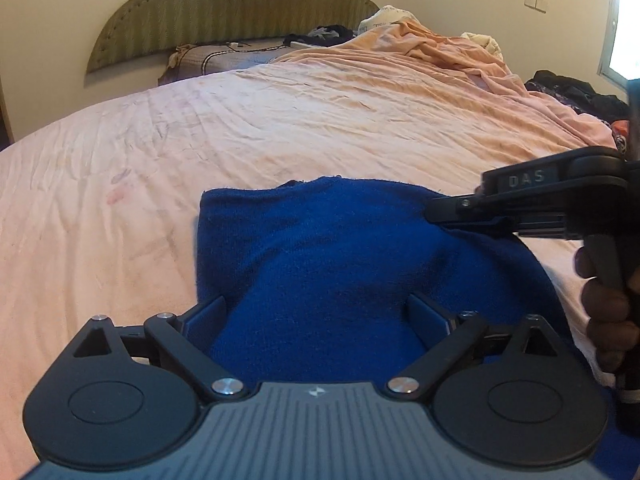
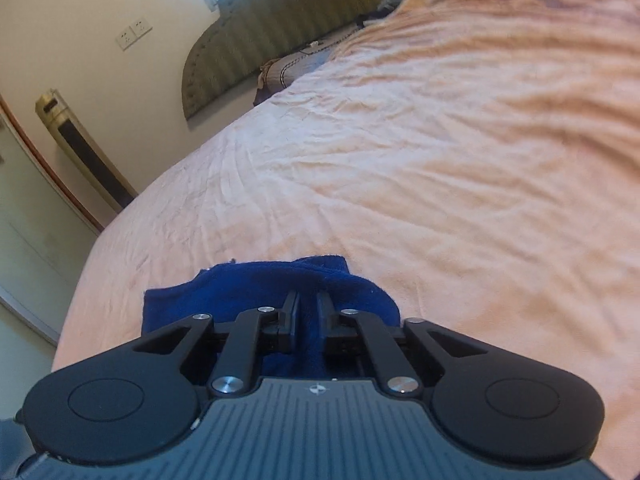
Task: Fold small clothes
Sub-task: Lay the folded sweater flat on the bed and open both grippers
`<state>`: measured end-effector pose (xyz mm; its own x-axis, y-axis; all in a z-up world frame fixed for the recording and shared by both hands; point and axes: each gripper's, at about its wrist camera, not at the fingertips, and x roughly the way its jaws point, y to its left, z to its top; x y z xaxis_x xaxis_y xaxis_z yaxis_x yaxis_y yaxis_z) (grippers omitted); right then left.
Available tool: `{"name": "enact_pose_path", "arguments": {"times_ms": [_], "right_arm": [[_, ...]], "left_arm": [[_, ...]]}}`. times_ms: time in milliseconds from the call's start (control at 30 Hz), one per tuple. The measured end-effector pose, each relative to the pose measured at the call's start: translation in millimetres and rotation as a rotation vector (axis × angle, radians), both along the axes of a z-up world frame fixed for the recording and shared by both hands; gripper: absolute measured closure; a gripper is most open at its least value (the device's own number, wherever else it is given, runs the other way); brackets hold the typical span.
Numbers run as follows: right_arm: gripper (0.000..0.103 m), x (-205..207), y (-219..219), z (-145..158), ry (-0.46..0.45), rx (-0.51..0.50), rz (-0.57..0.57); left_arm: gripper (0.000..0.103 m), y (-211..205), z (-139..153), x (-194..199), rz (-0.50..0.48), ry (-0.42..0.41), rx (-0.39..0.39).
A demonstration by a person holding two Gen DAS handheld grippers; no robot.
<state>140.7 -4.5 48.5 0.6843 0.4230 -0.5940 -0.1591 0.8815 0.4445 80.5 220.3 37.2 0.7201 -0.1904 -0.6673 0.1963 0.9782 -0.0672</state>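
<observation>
A small dark blue knitted garment (image 1: 320, 248) lies on the pink bedsheet (image 1: 200, 140). My left gripper (image 1: 316, 304) is open, its two fingers spread wide just above the garment's near part, with cloth lying between them. My right gripper (image 1: 434, 216) comes in from the right, held by a hand (image 1: 608, 304), and is shut on the garment's right edge. In the right wrist view the right gripper (image 2: 309, 300) has its fingers nearly together with a fold of the blue garment (image 2: 240, 284) pinched between them and slightly raised.
A crumpled peach blanket (image 1: 440, 52) and dark clothes (image 1: 576, 92) lie at the bed's far right. A patterned pillow (image 1: 216, 56) rests against the green headboard (image 1: 240, 4). A tall tower appliance (image 2: 80, 148) stands by the wall left of the bed.
</observation>
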Motion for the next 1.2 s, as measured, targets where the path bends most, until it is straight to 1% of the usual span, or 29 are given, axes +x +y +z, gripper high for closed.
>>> {"name": "enact_pose_path", "arguments": {"times_ms": [33, 100, 133, 167, 233, 267, 300, 333, 367, 433, 500, 533, 600, 667, 733, 767, 800, 833, 867, 900, 933, 1033, 1067, 1100, 1133, 1167, 1200], "right_arm": [[0.075, -10.5, 0.9, 8.5, -0.027, 0.002, -0.006], [0.063, -35.4, 0.8, 26.3, -0.097, 0.017, -0.001], [0.06, -45.4, 1.3, 30.6, -0.11, 0.04, 0.007], [0.058, -53.8, 2.8, 33.2, -0.105, 0.066, 0.019], [0.058, -63.3, 8.6, 31.6, -0.089, 0.081, 0.032], [0.058, -64.6, 12.0, 27.5, -0.073, 0.08, 0.035], [0.054, -61.9, 16.0, 21.8, -0.049, 0.069, 0.037], [0.052, -57.7, 18.9, 14.0, -0.018, 0.052, 0.029], [0.056, -50.4, 21.9, 0.2, 0.028, 0.026, 0.017], [0.065, -46.2, 19.3, -12.9, -0.028, 0.023, 0.018], [0.091, -37.1, 10.6, -16.6, 0.006, 0.055, -0.035], [0.096, -31.7, 6.5, -18.9, 0.024, 0.068, -0.053], [0.096, -25.2, -2.0, -22.7, 0.064, 0.133, -0.056], [0.096, -29.3, -5.4, -21.1, 0.078, 0.144, -0.054], [0.09, -42.9, -9.9, -10.9, 0.087, 0.149, -0.073], [0.076, -55.9, -15.1, -2.7, 0.071, 0.174, -0.082], [0.065, -70.1, -18.9, 5.0, 0.044, 0.186, -0.081], [0.06, -87.2, -22.6, 13.4, 0.005, 0.189, -0.073], [0.058, -105.0, -24.2, 20.4, -0.033, 0.19, -0.046], [0.058, -119.5, -22.7, 24.3, -0.051, 0.183, -0.012], [0.058, -131.6, -19.7, 25.4, -0.06, 0.169, 0.014], [0.057, -154.0, -9.6, 15.3, -0.067, 0.125, 0.049], [0.053, -153.5, -8.9, 6.5, -0.044, 0.123, 0.041], [0.059, -149.7, -9.7, -4.2, -0.016, 0.13, 0.026], [0.063, -146.7, -12.4, -11.5, -0.023, 0.146, 0.021], [0.076, -144.5, -14.6, -14.1, -0.027, 0.134, 0.006], [0.085, -142.5, -16.5, -12.9, -0.008, 0.123, -0.016]], "left_arm": [[0.005, 0.5, -0.2, -0.8, 0.0, 0.0, -0.001], [0.004, -0.7, 0.9, 0.7, 0.0, -0.001, 0.002], [0.004, -1.0, 1.0, 2.7, 0.001, -0.001, 0.005], [0.004, -1.0, 1.2, 2.6, 0.002, -0.001, 0.006], [0.004, -0.7, 1.0, 2.5, 0.002, -0.001, 0.007], [0.004, -0.3, 1.0, 2.5, 0.002, -0.001, 0.006], [0.004, -0.1, 1.2, 2.3, 0.002, -0.001, 0.006], [0.004, 0.0, 1.1, 2.4, 0.002, -0.002, 0.007], [0.004, 0.5, 1.1, 2.4, 0.003, -0.002, 0.007], [0.004, 1.0, 0.9, 2.6, 0.007, -0.002, 0.008], [0.004, 0.5, 0.8, 2.4, 0.012, -0.003, 0.01], [0.003, 0.6, 0.6, 3.2, 0.014, -0.003, 0.01], [0.001, 0.2, 0.4, 5.6, 0.021, 0.002, 0.011], [0.001, -2.1, 0.5, 4.3, 0.025, 0.0, 0.02], [0.002, -0.2, 3.2, 1.1, 0.025, -0.002, 0.013], [0.003, 4.1, 7.2, -4.1, 0.035, -0.007, 0.003], [0.003, 9.9, 11.9, -13.2, 0.056, -0.017, -0.01], [0.003, 17.7, 17.4, -26.3, 0.08, -0.027, -0.039], [0.003, 25.5, 21.5, -40.2, 0.088, -0.035, -0.083], [0.003, 32.3, 25.4, -56.1, 0.086, -0.046, -0.131], [0.003, 36.3, 28.8, -72.0, 0.076, -0.057, -0.163], [0.003, 31.5, 29.4, -110.1, 0.018, -0.088, -0.195], [0.003, 26.5, 26.0, -118.0, -0.018, -0.094, -0.202], [0.003, 19.8, 21.0, -121.5, -0.056, -0.09, -0.187], [0.003, 10.1, 13.7, -122.6, -0.079, -0.086, -0.129], [0.002, 1.2, 7.2, -123.6, -0.086, -0.106, -0.052], [0.002, -3.4, 4.8, -123.7, -0.089, -0.115, -0.012]]}}
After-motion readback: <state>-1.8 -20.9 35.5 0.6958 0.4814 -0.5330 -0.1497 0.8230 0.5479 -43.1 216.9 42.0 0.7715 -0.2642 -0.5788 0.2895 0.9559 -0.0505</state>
